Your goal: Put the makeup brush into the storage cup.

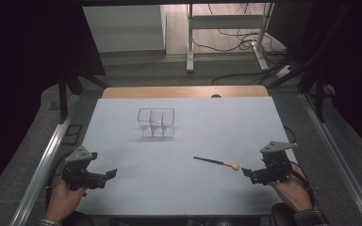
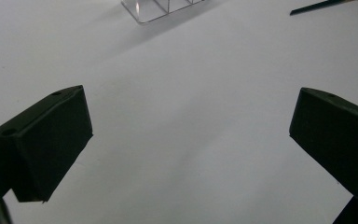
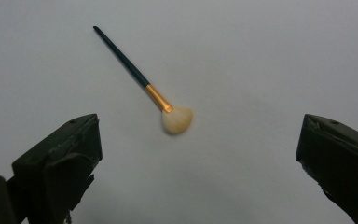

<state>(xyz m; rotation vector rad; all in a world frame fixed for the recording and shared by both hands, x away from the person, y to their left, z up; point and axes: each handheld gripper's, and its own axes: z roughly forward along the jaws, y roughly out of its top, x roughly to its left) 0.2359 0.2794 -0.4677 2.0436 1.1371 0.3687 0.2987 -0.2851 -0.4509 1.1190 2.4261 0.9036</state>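
Observation:
A small brush (image 1: 217,163) with a dark handle, gold ferrule and pale bristles lies on the white table (image 1: 179,141), right of centre. In the right gripper view the brush (image 3: 149,88) lies just ahead of the wide-apart jaws, bristles nearest. My right gripper (image 1: 246,172) is open, its tips a short way right of the bristles, not touching. A clear plastic organizer (image 1: 156,122) with compartments stands toward the back middle; its corner (image 2: 163,8) is at the top of the left gripper view. My left gripper (image 1: 109,175) rests open at the front left, nothing between its jaws.
A wooden strip (image 1: 184,91) borders the table's far edge. Metal rails (image 1: 47,160) run along both sides. Beyond the table are desk legs and cables (image 1: 235,37) on the floor. Dark curtains hang left and right.

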